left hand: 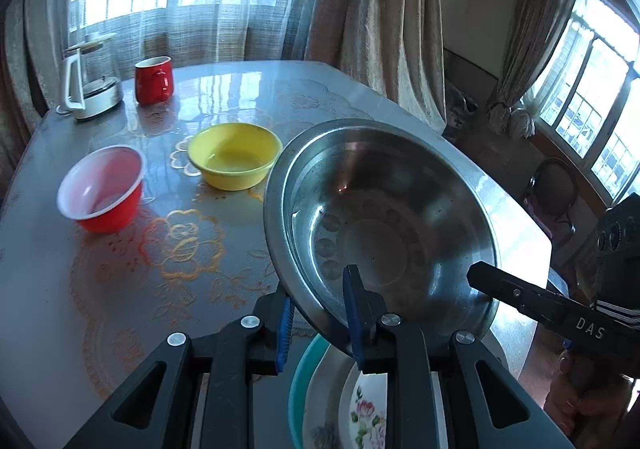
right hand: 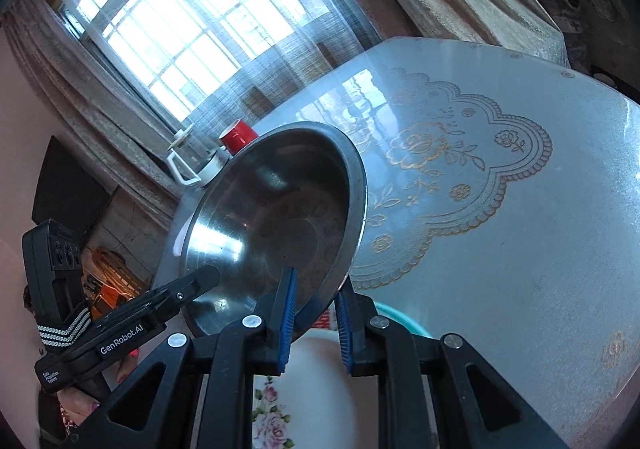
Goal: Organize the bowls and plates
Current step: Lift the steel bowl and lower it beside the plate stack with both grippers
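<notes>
Steel bowl tilted, rim clamped by both grippers.

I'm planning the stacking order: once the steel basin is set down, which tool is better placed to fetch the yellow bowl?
Probably left. Both the left tool and right tool clamp the steel basin's rim, but the yellow bowl shows only in the left view.

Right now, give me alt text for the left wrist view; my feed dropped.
The left gripper and the right gripper clamp a tilted steel bowl by its rim above stacked floral plates. A yellow bowl and red bowl sit on the table behind.
</notes>
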Demonstrator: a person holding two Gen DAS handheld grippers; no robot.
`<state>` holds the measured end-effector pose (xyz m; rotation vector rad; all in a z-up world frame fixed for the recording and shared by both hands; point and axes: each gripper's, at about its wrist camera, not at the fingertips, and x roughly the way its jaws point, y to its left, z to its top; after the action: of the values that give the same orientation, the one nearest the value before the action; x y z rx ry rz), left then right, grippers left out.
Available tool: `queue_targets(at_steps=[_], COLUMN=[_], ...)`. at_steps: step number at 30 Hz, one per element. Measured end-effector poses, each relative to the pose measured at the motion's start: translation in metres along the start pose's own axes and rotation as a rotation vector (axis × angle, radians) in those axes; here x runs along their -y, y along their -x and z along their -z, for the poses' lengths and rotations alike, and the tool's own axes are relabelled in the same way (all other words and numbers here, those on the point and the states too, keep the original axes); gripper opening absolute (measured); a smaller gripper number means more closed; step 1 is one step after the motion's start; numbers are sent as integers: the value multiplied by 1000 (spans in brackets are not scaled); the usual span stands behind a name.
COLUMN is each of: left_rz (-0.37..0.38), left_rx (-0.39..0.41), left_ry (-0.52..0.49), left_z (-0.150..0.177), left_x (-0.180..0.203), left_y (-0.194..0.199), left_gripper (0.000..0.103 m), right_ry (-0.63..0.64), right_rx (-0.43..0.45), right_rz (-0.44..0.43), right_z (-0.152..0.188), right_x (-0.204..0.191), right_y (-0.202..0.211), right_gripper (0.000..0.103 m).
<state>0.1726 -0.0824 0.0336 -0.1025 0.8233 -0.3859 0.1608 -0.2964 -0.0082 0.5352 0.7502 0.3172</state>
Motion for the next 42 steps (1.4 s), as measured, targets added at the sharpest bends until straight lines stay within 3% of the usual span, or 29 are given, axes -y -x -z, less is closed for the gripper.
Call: queue_targets(at_steps=[22,34,42], left_rz=[-85,-137,-149], left_rx=[81,37,-6], left_ry=[171,250,285], left_z=[93,138,156], left_x=[-65,-92,-105], left_y=[100,119,115], left_gripper=[26,27,27], right_ry=[110,131,144], right_rx=[-103,-207,-275], right_rz=[-143,-189,-175], right_z=[64,104,121], right_x=[-82,-105,-112], right_y=[-11,-31,-45], right_gripper=[18,19,19])
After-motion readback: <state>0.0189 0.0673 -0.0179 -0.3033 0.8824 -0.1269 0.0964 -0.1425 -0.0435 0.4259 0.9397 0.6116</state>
